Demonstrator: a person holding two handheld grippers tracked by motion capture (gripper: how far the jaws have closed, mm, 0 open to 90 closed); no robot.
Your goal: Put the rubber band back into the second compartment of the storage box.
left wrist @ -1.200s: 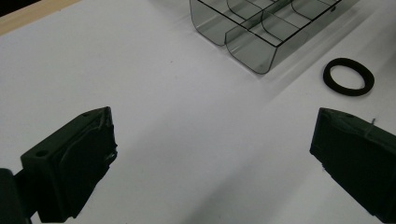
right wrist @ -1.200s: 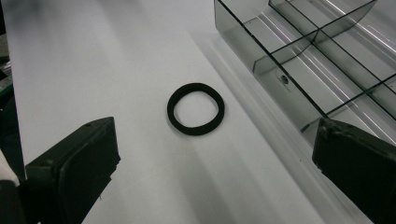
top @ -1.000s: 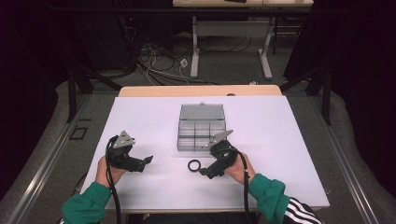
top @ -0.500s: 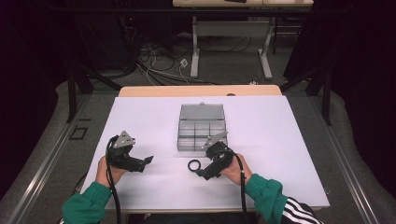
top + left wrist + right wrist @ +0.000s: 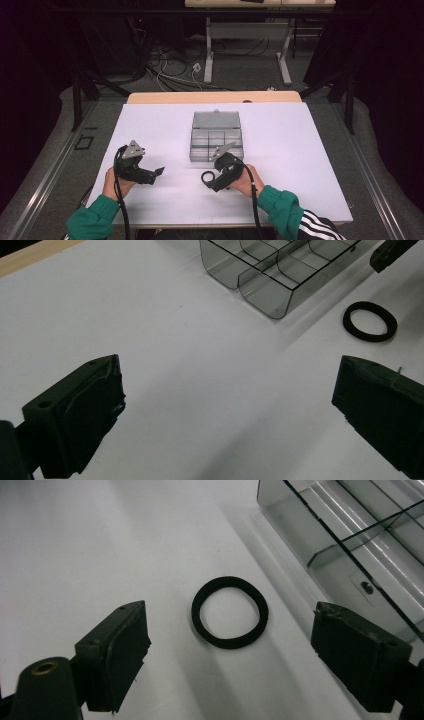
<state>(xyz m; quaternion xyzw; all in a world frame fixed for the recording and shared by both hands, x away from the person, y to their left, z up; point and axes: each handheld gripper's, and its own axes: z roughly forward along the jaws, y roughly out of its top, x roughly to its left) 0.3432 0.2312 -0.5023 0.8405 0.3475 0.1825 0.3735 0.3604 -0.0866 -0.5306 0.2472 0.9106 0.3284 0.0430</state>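
A black rubber ring lies flat on the white table sheet, in front of a clear compartment box. My right gripper sits low right behind the ring. Its jaws have just been closing a little, but they still stand wide apart. The ring lies just ahead of the gap between them, untouched by either pad. My left gripper rests open at the left with nothing in it. It faces the ring and the box.
The box has several dividers and an open lid lying flat behind it. A wooden table edge runs along the back. Cables and desk legs stand on the floor beyond.
My right gripper has shifted slightly left and down toward the ring. The ring, the box and the left gripper have stayed put.
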